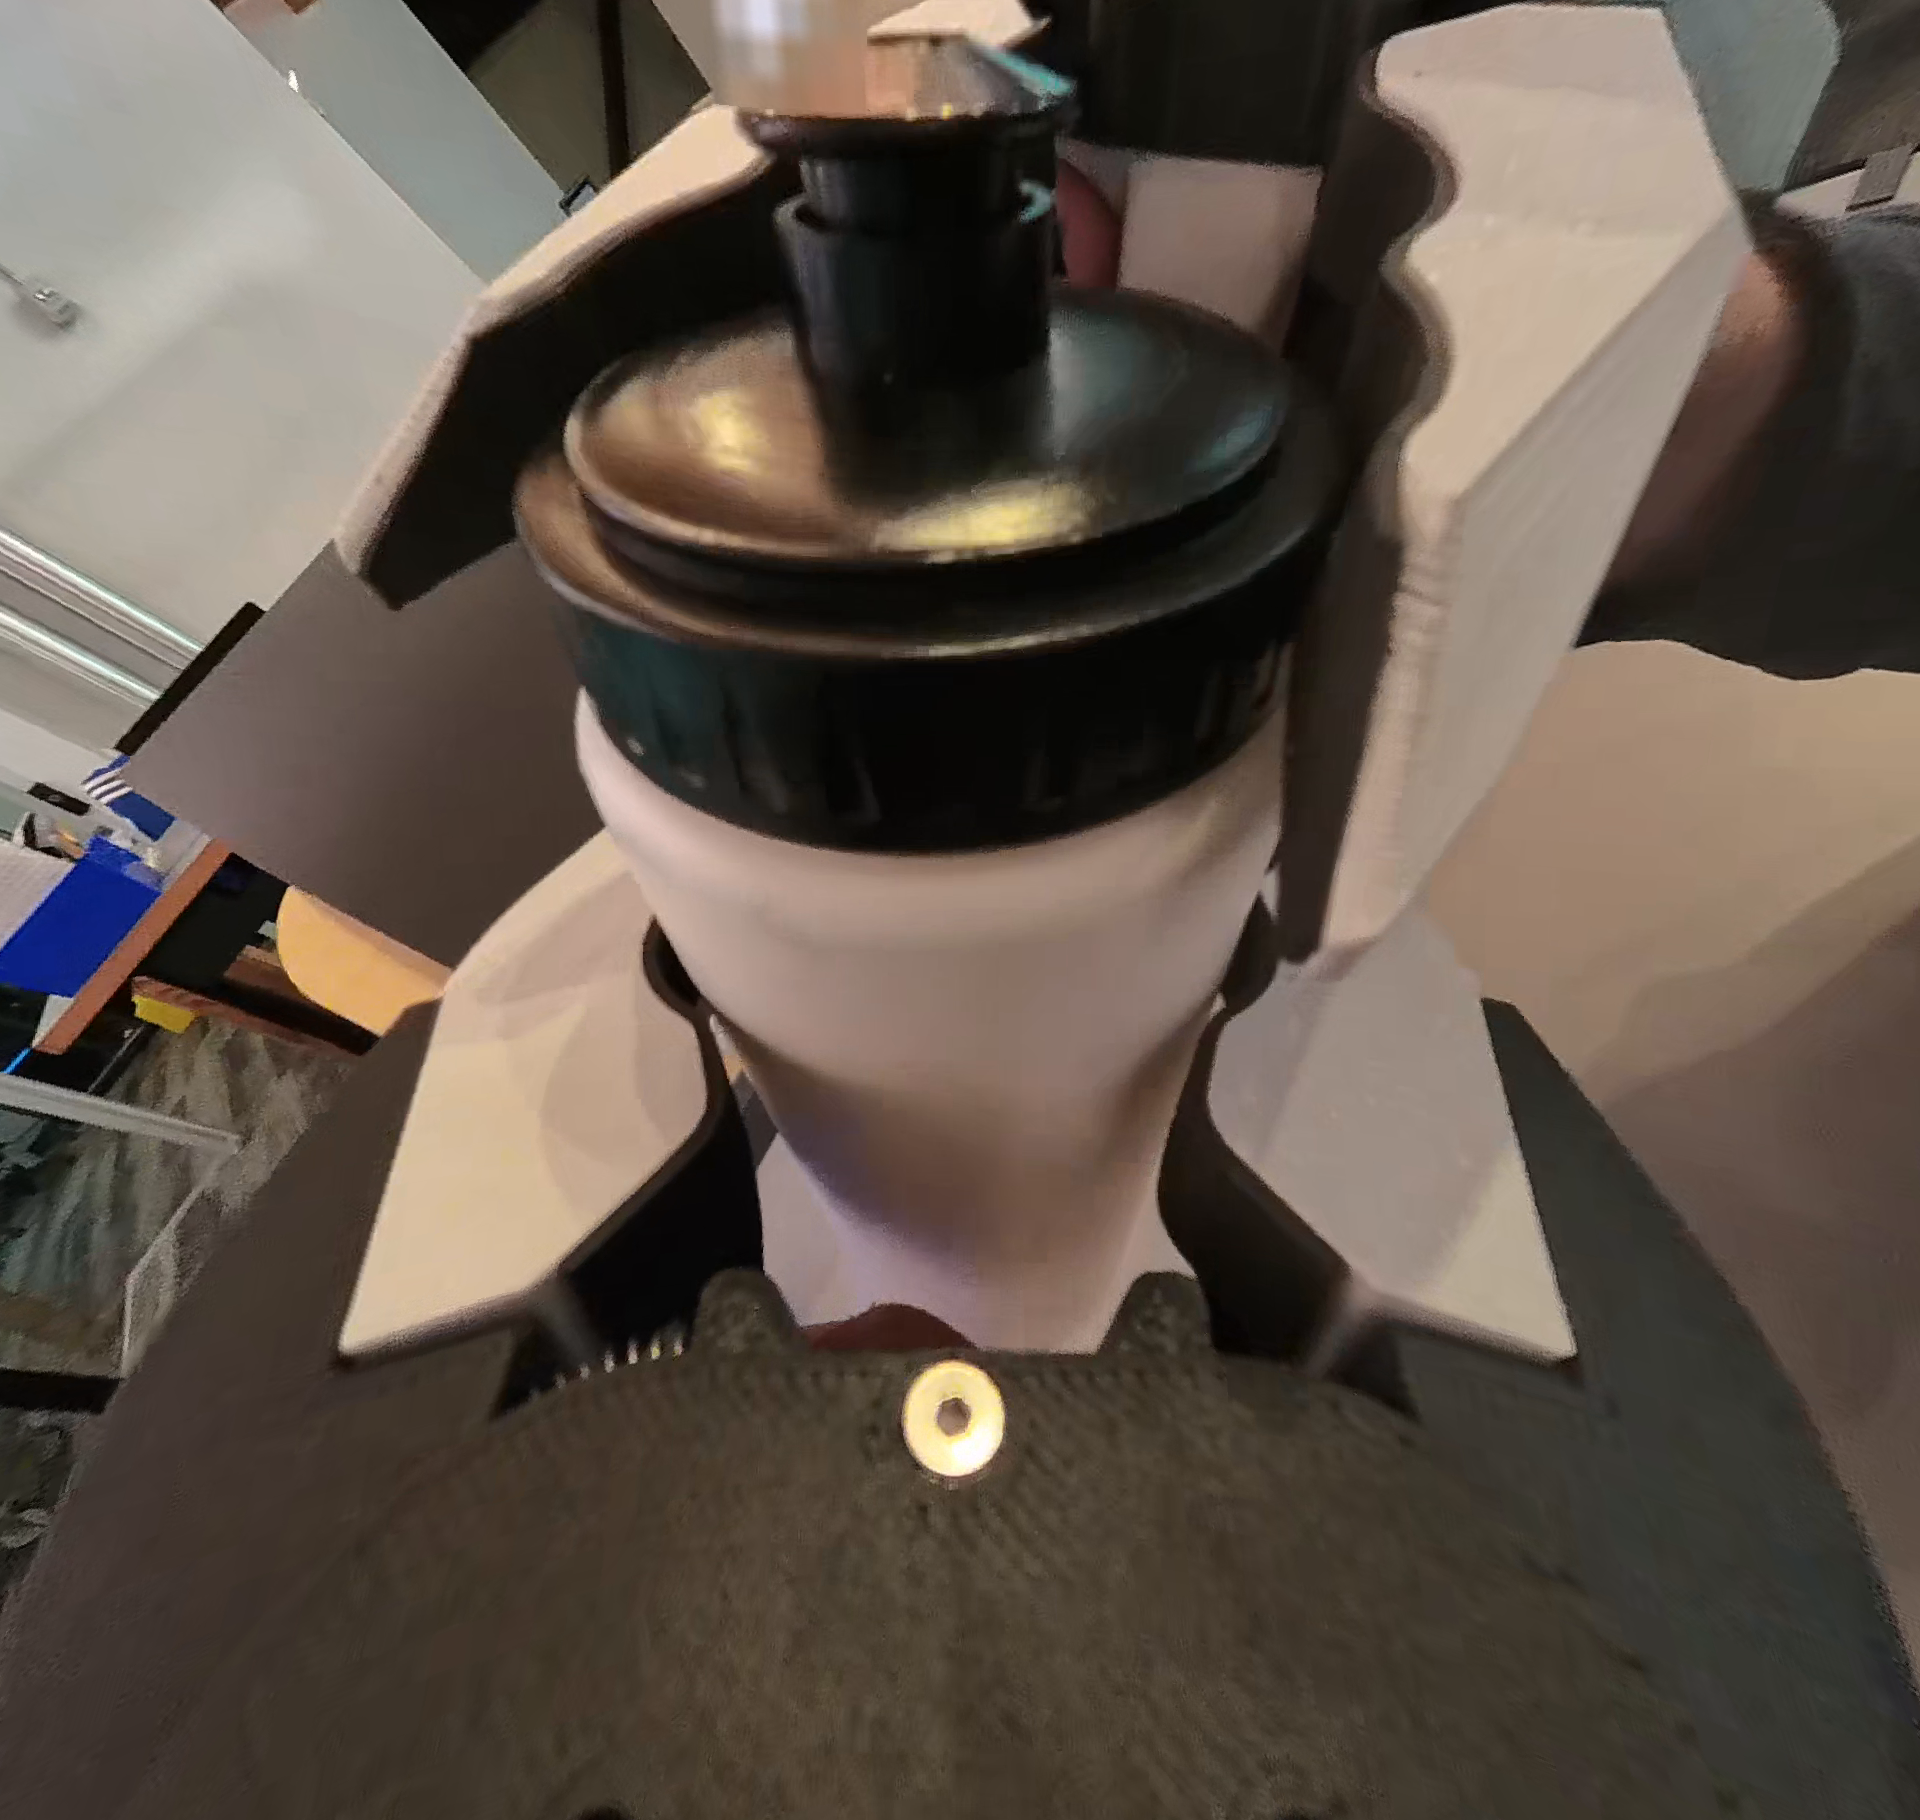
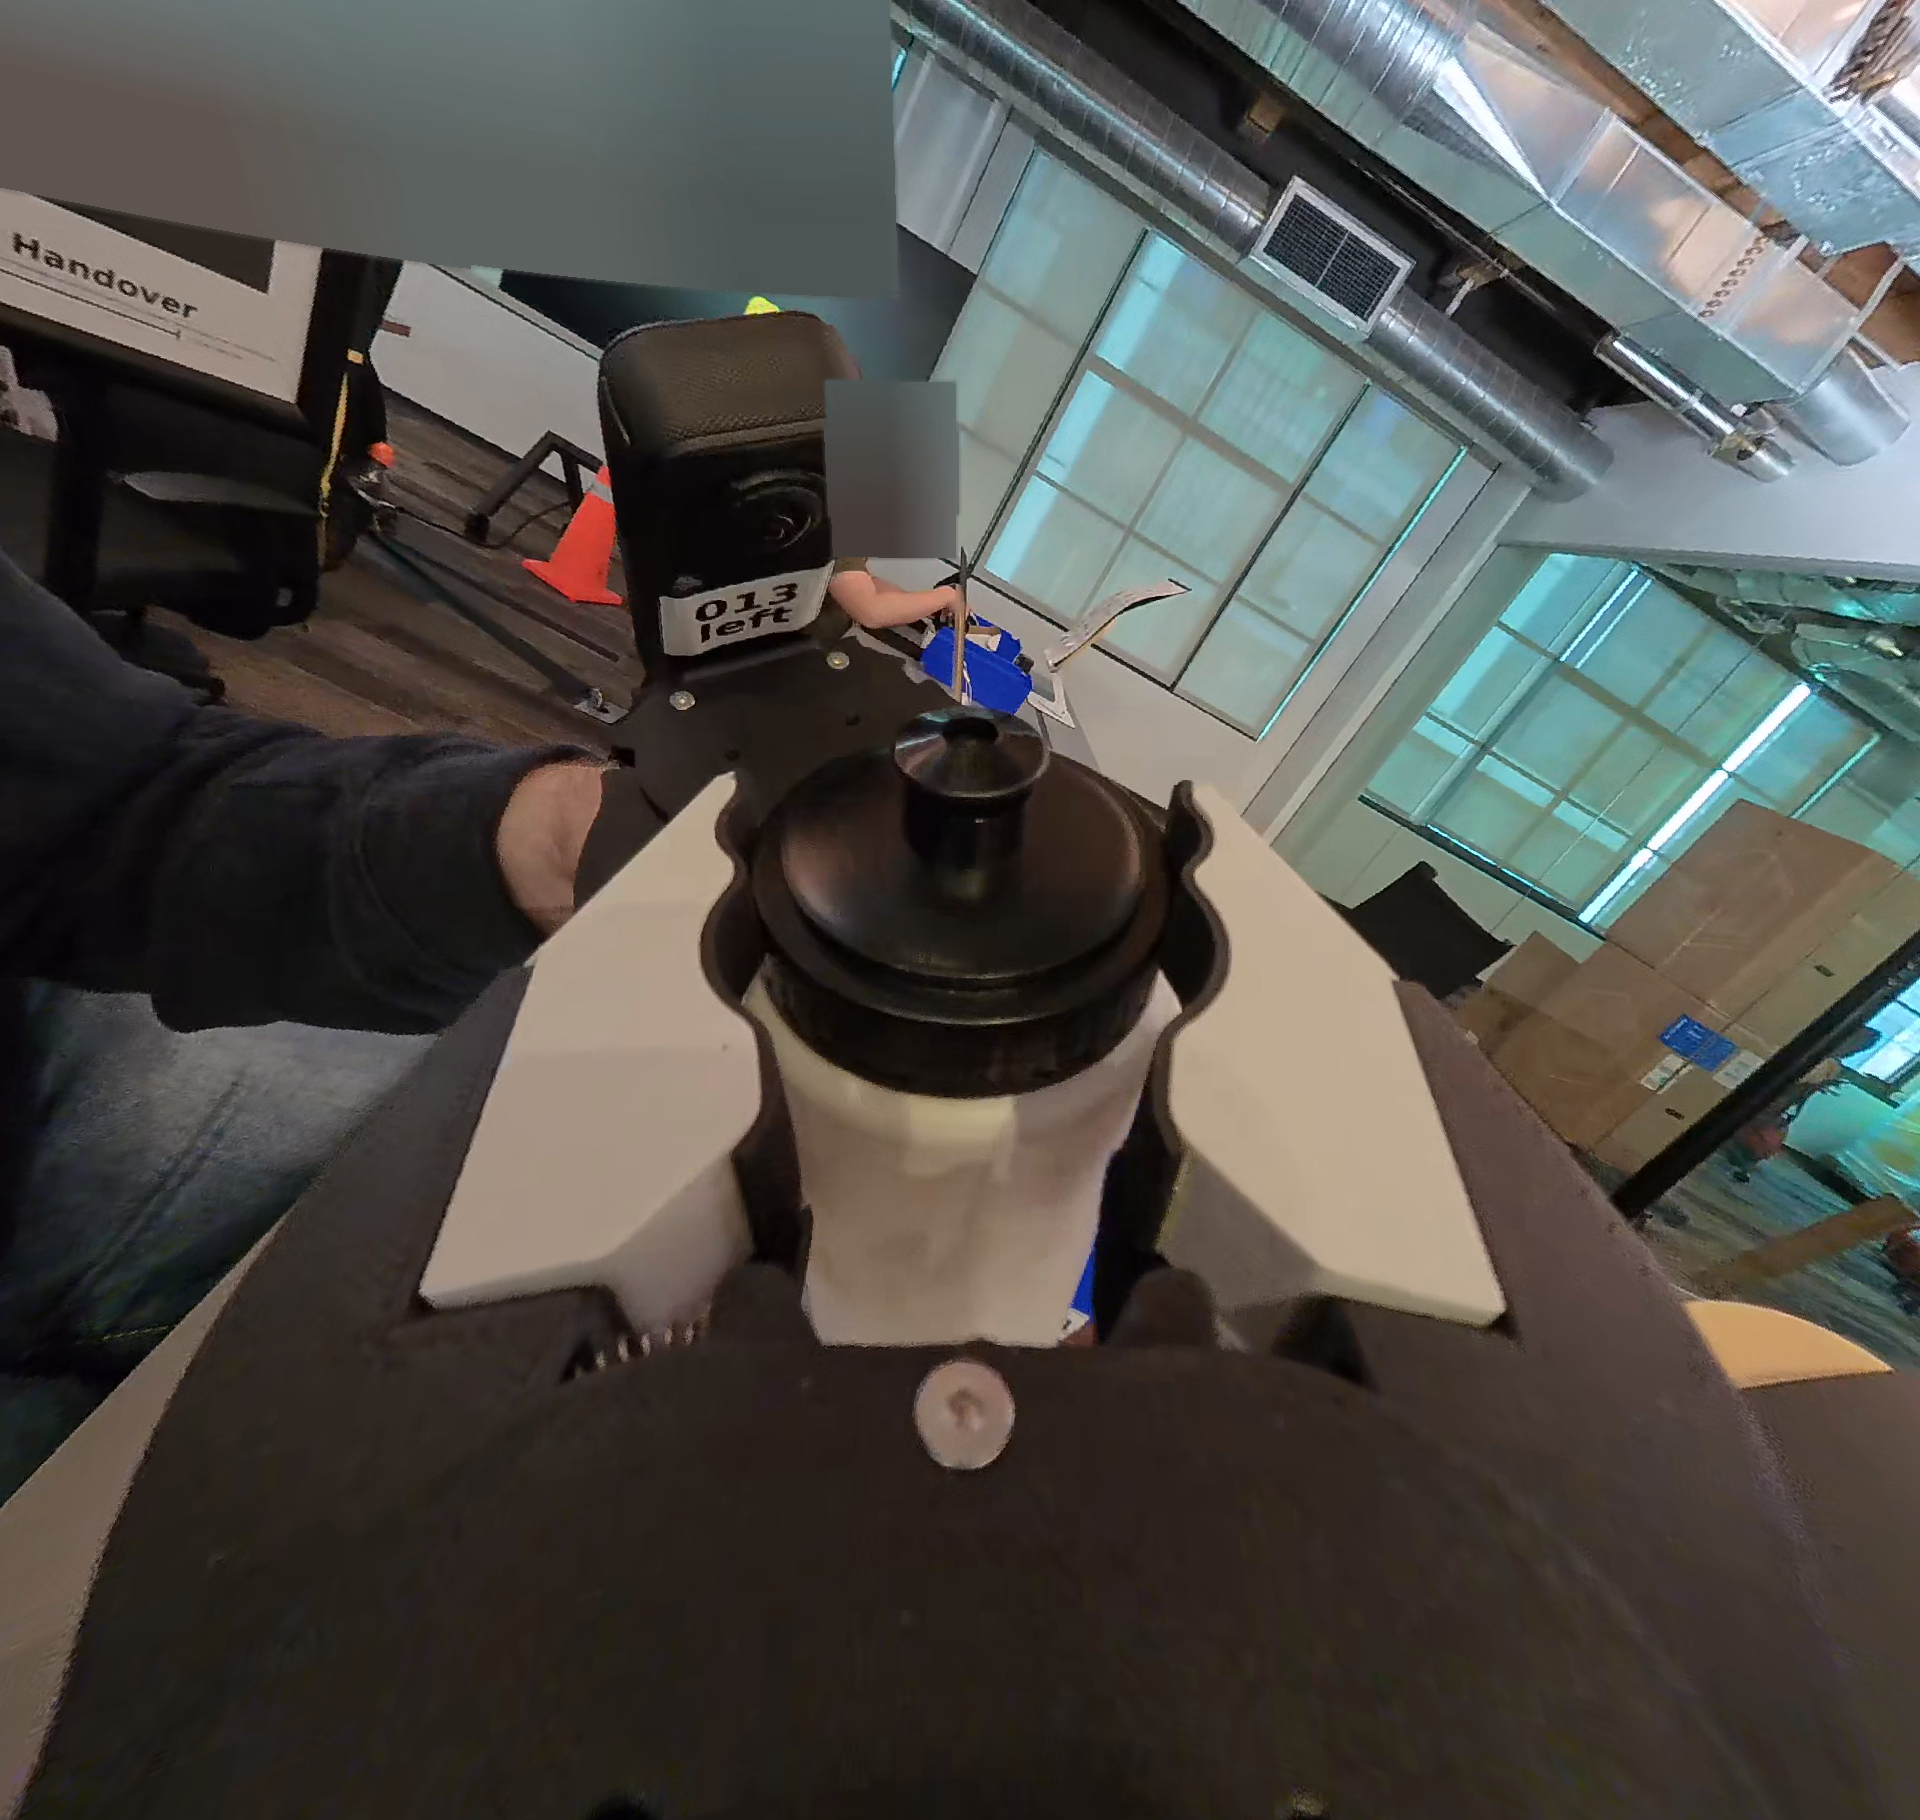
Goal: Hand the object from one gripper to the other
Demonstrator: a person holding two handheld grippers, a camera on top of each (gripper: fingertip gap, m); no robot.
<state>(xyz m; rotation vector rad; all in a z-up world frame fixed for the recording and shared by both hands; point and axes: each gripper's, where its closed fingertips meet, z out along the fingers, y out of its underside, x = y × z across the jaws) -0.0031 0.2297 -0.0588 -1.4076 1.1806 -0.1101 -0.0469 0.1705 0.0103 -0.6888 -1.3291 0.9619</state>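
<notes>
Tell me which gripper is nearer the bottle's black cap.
Right. The right gripper has its fingers flanking the black cap; the left gripper sits lower, around the bottle at its white body.

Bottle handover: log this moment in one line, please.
phase: mid-handover | bottle: white, black cap | left gripper: shut on body | right gripper: shut at cap

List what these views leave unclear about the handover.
- Bottle base: both views, behind each gripper's body.
- Fingers of the left gripper: right wrist view, behind the bottle and right gripper.
- Cap detail: left wrist view, motion blur.
- Which gripper bears the weight: both close around it, cannot tell.
</notes>
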